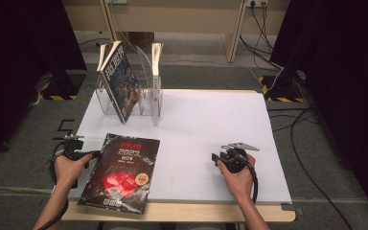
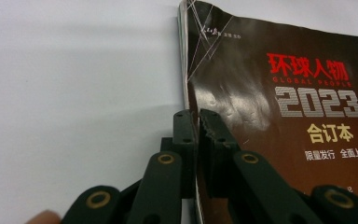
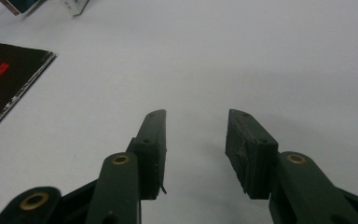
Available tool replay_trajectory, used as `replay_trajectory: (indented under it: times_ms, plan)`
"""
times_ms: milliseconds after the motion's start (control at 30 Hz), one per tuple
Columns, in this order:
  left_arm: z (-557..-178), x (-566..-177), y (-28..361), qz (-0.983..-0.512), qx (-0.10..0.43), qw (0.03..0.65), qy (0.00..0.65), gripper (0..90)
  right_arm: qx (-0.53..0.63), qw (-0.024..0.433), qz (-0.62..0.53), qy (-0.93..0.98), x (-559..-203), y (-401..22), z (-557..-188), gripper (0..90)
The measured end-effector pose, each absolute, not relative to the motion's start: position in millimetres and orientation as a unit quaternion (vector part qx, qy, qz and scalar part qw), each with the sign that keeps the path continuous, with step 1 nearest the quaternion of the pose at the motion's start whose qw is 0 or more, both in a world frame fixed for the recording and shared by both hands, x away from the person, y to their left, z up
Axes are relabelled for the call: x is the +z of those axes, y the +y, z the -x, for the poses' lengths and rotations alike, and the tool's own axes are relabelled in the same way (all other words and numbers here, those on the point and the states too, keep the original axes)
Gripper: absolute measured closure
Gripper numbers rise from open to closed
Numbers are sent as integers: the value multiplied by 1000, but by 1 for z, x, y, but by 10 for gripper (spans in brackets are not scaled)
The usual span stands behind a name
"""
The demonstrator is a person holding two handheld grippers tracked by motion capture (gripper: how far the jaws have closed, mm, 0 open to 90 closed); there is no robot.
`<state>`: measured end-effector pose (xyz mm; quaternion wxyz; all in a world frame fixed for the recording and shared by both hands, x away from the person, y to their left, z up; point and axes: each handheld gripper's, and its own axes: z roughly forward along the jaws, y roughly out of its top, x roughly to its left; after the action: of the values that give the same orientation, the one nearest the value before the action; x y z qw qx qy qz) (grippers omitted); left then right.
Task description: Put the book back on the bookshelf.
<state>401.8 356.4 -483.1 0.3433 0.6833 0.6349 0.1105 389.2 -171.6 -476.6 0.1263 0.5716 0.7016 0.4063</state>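
In the high view, a glossy black magazine with red lettering (image 1: 120,173) was seen lying flat at the white table's (image 1: 206,134) near left corner, its left edge met by the left gripper (image 1: 94,154). In the left gripper view, the jaws were clamped on the magazine's (image 2: 279,116) spine edge. In the right gripper view, the right gripper (image 3: 196,140) was held agape over bare tabletop, nothing between its jaws.

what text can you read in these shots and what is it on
"环球人物" in red, on the magazine cover
"GLOBAL PEOPLE" just under it
"2023" in grey digits
"合订本" in yellow
"限量发行 全面上市" in white
Cover of the book in the rack: too blurred to read
Mark on the floor left of the table: looks like "5", unsure
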Motion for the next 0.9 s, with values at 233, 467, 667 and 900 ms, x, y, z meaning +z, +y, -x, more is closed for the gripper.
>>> replay_trajectory:
  times_ms: [233, 467, 667, 900]
  plan:
    - [-398, -484, 355, -683, 110, 342, 636, 845, 404, 125, -569, 705, -478, -169, -390, 584]
    - [-390, -484, 346, -683, 92, 346, 637, 841, 403, 124, -565, 710, -479, -164, -392, 584]
    - [-386, -484, 335, -681, 93, 346, 638, 840, 404, 125, -563, 711, -479, -162, -393, 584]
    - [-383, -485, 339, -678, 68, 357, 639, 819, 400, 123, -564, 712, -479, -164, -392, 584]
